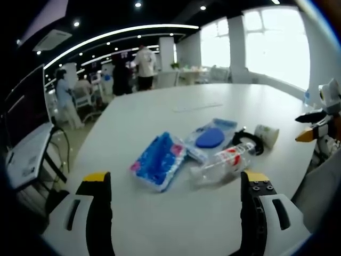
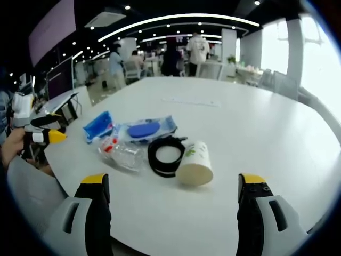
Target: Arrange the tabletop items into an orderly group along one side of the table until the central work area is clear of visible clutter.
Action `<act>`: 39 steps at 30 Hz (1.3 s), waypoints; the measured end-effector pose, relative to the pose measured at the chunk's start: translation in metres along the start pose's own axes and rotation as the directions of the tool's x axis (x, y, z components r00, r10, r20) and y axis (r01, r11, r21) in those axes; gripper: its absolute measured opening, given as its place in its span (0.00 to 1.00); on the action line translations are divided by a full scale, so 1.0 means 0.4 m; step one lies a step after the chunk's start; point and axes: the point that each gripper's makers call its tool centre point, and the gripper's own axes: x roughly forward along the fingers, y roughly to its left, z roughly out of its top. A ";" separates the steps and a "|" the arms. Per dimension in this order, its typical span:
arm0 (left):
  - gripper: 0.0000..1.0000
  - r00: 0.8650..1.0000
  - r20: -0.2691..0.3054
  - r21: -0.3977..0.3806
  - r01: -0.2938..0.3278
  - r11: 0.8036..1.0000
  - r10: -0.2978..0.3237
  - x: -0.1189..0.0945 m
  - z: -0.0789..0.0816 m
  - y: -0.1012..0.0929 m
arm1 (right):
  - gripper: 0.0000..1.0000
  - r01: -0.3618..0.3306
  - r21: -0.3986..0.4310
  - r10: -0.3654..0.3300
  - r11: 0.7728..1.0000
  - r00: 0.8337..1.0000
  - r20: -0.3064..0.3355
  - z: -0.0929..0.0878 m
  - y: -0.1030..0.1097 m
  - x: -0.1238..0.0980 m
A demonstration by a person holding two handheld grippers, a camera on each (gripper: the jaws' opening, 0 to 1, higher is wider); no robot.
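Beside the coil point(image 2: 166, 156) on the table point(image 2: 256, 128) lie the cup point(image 2: 195, 163), bottle point(image 2: 120, 152) and two blue packs, so either gripper, both spread wide and empty, should close squarely on one item.

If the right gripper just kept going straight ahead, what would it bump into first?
Probably the paper cup lying on its side, with the black coiled band just beside it; depth is hard to judge.
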 end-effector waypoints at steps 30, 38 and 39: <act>0.98 1.000 -0.001 -0.003 0.021 1.000 -0.021 0.005 0.003 -0.013 | 0.99 -0.138 -0.103 0.139 0.985 0.990 0.003 0.042 0.091 0.021; 0.97 0.999 0.007 -0.042 0.044 0.998 -0.044 -0.003 0.005 -0.025 | 0.99 -0.200 -0.212 0.201 0.957 0.979 -0.018 0.086 0.140 0.048; 0.97 0.999 0.008 -0.042 0.043 0.998 -0.043 -0.004 0.005 -0.025 | 0.99 -0.206 -0.218 0.206 0.954 0.978 -0.021 0.090 0.144 0.053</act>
